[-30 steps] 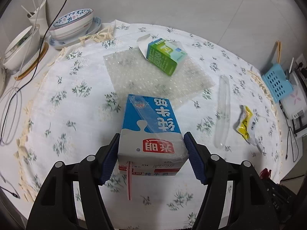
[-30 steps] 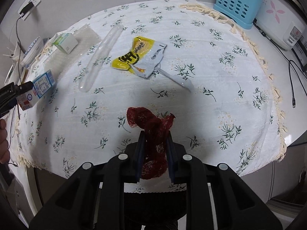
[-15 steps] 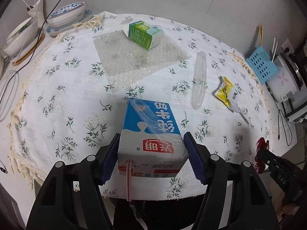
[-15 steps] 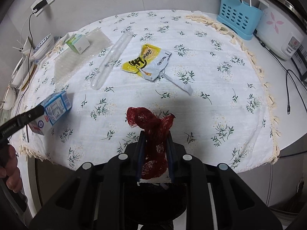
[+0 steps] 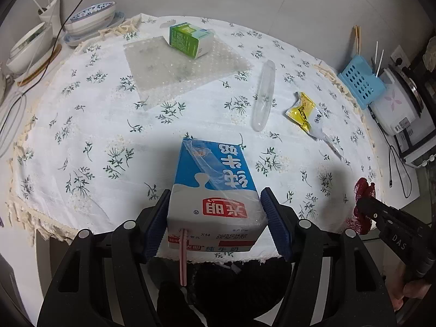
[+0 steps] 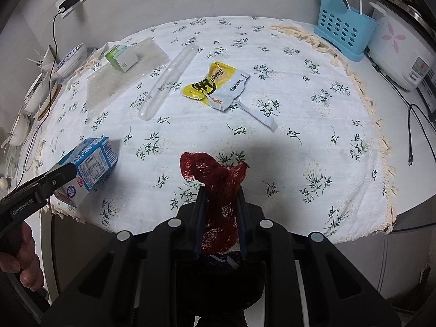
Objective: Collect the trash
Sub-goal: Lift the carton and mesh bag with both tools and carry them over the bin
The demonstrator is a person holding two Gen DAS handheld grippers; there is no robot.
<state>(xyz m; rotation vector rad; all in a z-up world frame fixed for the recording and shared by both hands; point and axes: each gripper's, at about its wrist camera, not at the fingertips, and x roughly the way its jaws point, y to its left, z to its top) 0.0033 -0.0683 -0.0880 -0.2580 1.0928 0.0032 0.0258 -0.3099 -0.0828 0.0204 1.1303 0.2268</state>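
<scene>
Low in the frame, the left tool (image 5: 215, 218) pinches the milk carton (image 5: 215, 190), now drawn back past the tabletop (image 5: 81, 125) edge; the right tool (image 6: 220, 212) clamps red netting (image 6: 218, 190), both seemingly bin-bound.

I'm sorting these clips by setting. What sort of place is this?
Most likely a home kitchen or dining corner: a table under a floral tablecloth, a rice cooker beside a blue utensil holder, and stacked bowls at the far edge.
</scene>
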